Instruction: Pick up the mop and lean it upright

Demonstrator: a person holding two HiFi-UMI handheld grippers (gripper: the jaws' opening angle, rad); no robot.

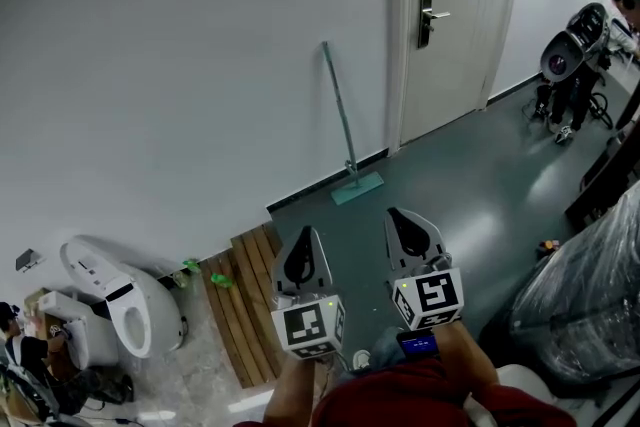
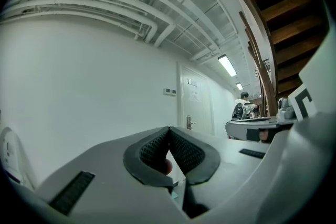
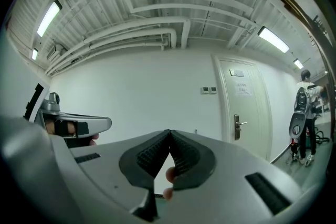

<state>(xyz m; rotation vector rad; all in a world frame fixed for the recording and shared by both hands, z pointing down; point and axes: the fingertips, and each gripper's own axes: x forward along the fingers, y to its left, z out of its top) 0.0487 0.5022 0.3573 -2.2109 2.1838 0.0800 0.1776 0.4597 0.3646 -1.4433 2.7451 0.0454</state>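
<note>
I hold my left tool point(image 2: 168, 131) and right tool point(image 3: 169, 134) side by side, level, pointing toward the wall point(image 1: 180, 65). Both are closed, jaw tips pressed together with nothing between them. The mop point(image 1: 341, 115) stands well ahead of them, apart from both. Its head sits flat on the grey floor point(image 1: 470, 185) at the foot of the wall. Its handle leans up against the wall, tilted a little to the left. The door point(image 1: 445, 15) is just right of it. A wooden pallet point(image 1: 245, 305) lies on the floor left of my left tool.
</note>
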